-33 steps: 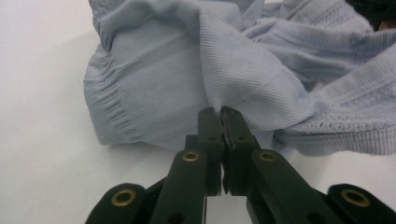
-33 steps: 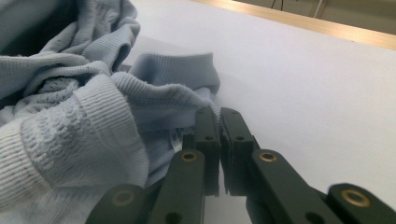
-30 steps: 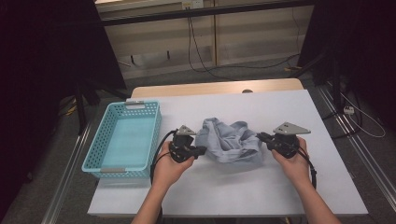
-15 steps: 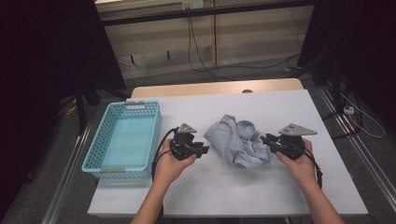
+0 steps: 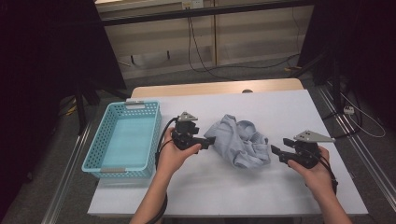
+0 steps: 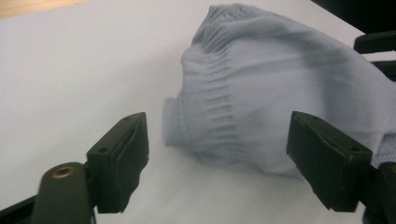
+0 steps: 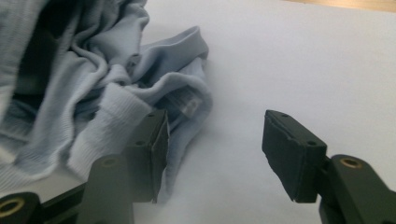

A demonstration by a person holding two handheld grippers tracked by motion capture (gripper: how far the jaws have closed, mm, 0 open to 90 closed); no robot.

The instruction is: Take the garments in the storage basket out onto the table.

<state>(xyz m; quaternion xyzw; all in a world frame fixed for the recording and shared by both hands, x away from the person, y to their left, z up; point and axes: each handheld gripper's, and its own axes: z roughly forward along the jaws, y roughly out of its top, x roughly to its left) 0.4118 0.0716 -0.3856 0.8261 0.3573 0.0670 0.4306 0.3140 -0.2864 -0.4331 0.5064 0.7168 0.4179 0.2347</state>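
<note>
Cloth: pale blue garment (image 5: 240, 141), crumpled in a heap on the white table (image 5: 280, 107), well to the right of the blue basket (image 5: 122, 140).
Left gripper (image 5: 209, 140): jaws have just been opening; nothing pinched now, the ribbed edge of the garment lies just in front of them, at its left side.
Right gripper (image 5: 275, 151): jaws have just been opening too; released, just beside the garment's right edge.
Key relation: garment lies between both grippers; the left one seems slightly nearer.
Basket: apart from the garment, beyond the left gripper.

No legible text; small tag on garment (image 7: 184, 106) too blurred
</note>
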